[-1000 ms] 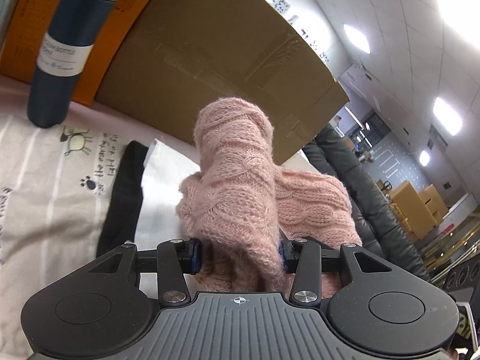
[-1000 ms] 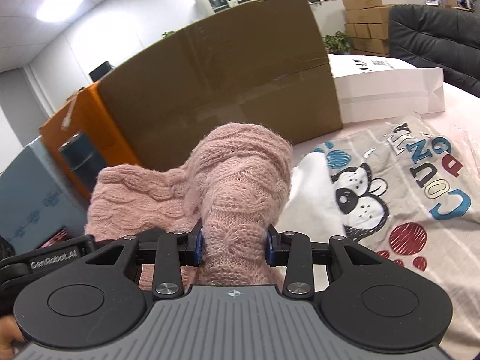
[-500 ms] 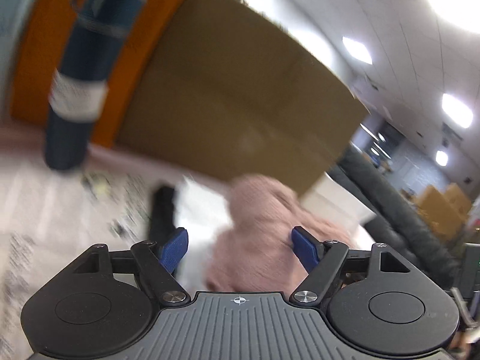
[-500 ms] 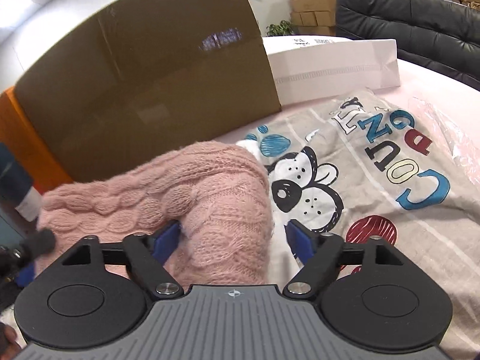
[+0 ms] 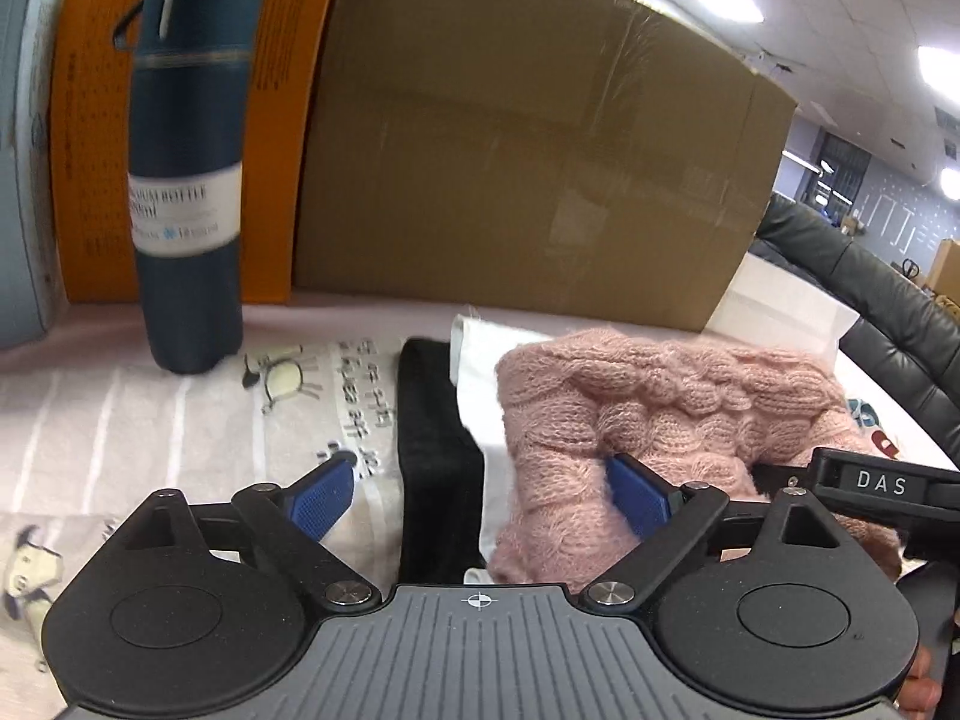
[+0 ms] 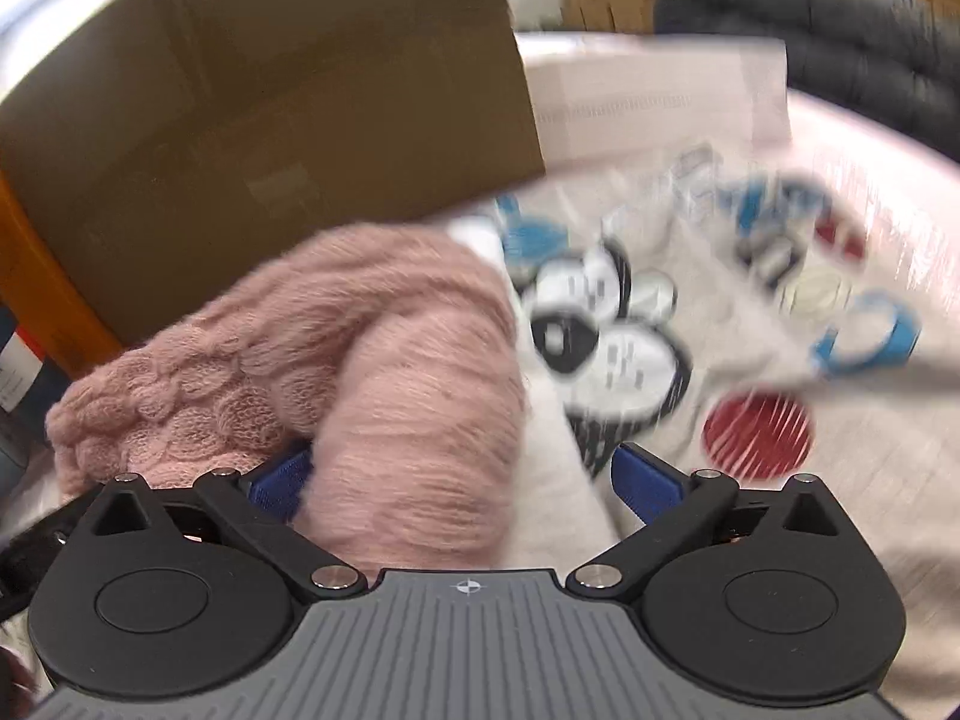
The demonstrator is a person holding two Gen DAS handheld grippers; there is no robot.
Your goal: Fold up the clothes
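Pink sweater (image 5: pixel 660 414) lies bunched crosswise between the left gripper (image 5: pixel 480 498) and right gripper (image 6: pixel 462 480), both opening, gripping nothing.

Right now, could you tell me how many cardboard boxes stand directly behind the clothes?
2: a large brown box behind the pink sweater, and an orange box left of it behind the blue bottle. Others may be hidden.

Behind my pink-covered table (image 5: pixel 360 306) stands a big brown cardboard box (image 5: pixel 528 168). A black leather sofa (image 5: pixel 888 312) curves right, under bright ceiling panel lights (image 5: pixel 726 3).
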